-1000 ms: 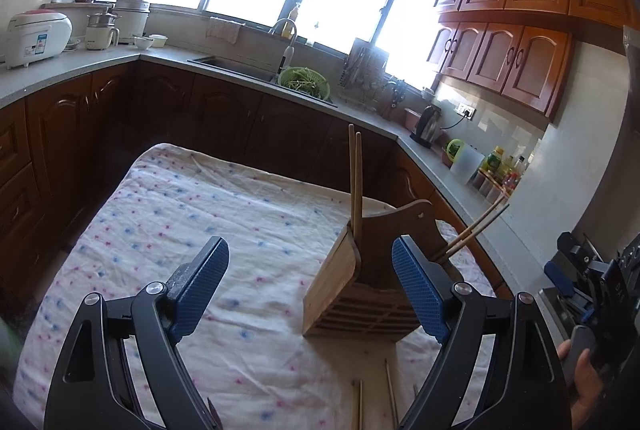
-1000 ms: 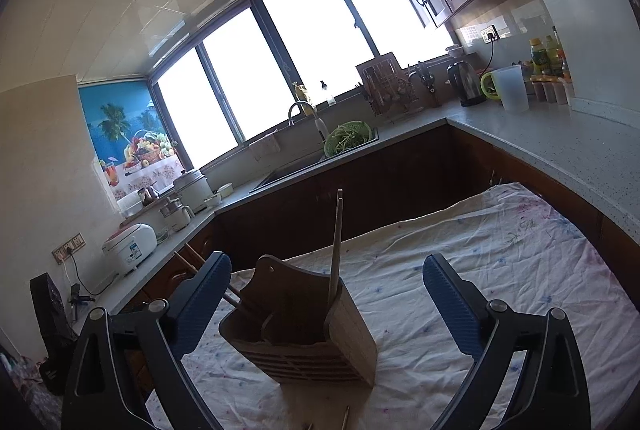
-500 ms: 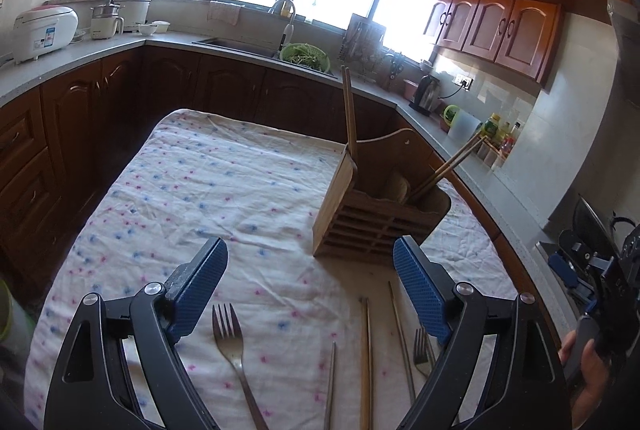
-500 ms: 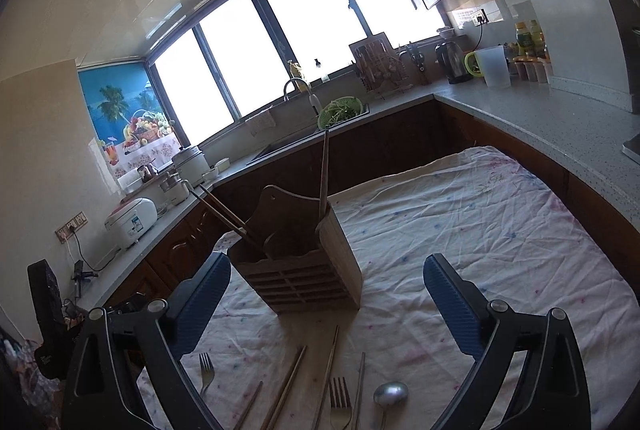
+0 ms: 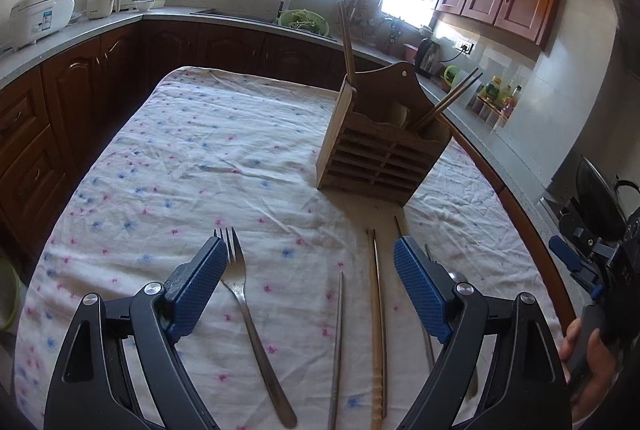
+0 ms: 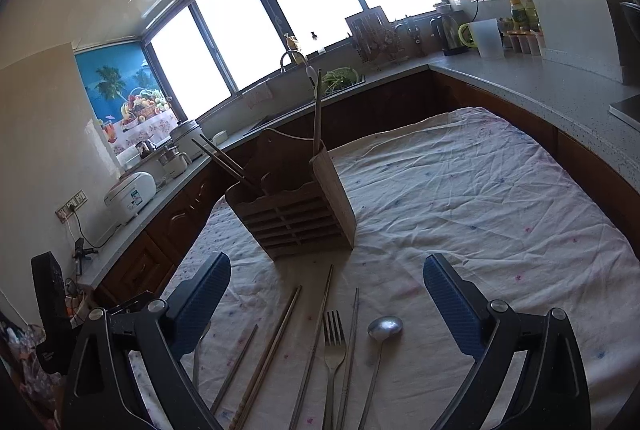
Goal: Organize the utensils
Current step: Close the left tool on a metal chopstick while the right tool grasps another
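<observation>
Utensils' (image 6: 334, 346) handles beyond frame edge

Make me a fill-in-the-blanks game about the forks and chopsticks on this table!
1. The wooden holder stands on the ____.
2. Both the left gripper and right gripper are ____.
3. The shiny spoon lies beside a ____.
4. Inside the holder stand ____.

Missing words: tablecloth; open; fork; chopsticks

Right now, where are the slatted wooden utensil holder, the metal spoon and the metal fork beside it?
Slatted wooden utensil holder (image 6: 298, 226): right wrist view, on its slatted front.
Metal spoon (image 6: 385, 326): right wrist view, on the bowl.
Metal fork (image 6: 333, 334): right wrist view, on the tines.
</observation>
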Tool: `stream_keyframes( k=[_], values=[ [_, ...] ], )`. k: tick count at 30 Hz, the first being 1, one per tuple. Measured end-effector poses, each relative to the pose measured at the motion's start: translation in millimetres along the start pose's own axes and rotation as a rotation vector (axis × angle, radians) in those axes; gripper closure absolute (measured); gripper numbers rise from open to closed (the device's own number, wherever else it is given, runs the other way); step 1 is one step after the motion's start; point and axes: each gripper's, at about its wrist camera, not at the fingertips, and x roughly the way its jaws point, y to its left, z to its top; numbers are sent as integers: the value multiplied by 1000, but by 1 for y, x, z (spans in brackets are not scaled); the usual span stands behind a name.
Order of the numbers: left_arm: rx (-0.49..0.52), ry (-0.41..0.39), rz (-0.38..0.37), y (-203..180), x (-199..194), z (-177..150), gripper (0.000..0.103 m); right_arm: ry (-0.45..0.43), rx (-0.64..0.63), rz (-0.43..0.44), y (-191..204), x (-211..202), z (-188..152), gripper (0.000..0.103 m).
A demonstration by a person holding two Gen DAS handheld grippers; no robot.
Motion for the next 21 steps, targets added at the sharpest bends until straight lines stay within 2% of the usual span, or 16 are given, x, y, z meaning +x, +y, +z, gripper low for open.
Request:
stream_keyframes(
  k=[15, 21],
  values=[
    [78, 103, 18, -10, 25, -14, 16, 77, -24, -30, -4, 18, -13, 7],
    [118, 149, 8, -15, 37, -19, 16, 119, -27, -38, -4, 30, -13, 27]
  ],
)
